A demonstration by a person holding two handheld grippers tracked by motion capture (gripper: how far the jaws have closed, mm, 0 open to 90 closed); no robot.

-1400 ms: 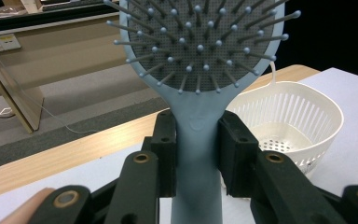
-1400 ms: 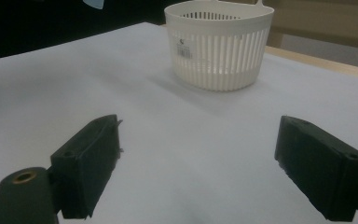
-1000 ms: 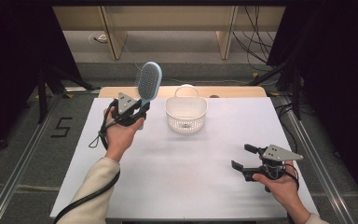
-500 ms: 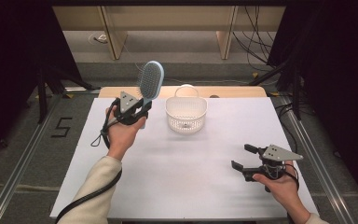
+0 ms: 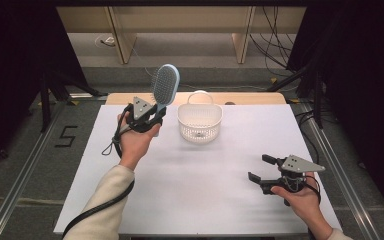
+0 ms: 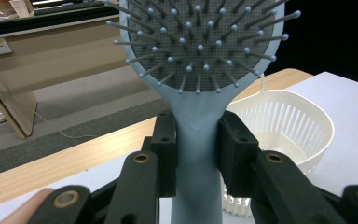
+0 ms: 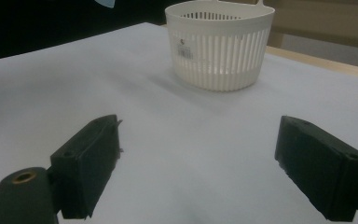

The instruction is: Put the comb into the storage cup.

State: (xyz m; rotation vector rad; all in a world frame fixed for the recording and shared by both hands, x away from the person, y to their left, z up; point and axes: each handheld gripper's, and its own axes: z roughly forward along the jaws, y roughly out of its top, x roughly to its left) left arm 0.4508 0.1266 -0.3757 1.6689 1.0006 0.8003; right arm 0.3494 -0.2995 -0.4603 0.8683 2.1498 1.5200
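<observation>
White tabletop (image 5: 200, 195) runs out in front of you, with a wooden strip at its far edge and dark floor and cables beyond, and your work sits toward the far left of it. You have the hairbrush (image 5: 164, 90) raised above the table, its pale blue handle clamped between the pads of your left gripper (image 5: 152, 114), head up and leaning slightly toward the basket. In the left gripper view the jaws press squarely on both sides of the handle (image 6: 196, 154) just below the bristle pad, so the grip looks firm and well centred.

Just to the right of the brush stands the white slotted basket (image 5: 200, 122), upright, apart from the brush, and as far as the slots let you see, with nothing in it. I judge the step in hand to be carrying the brush over and setting it inside. To do that well, lift the handle end clear of the near rim (image 6: 303, 100) before you travel across, then tip the head downward so it enters first. The brush looks longer than the basket is wide, so expect it to rest leaning on the wall. Let go only once it is bearing on the basket, since the light basket could slide or tip.

Your right gripper (image 5: 265, 172) rests low at the near right, well apart, jaws spread wide and holding nothing; it is free to steady the basket if needed
</observation>
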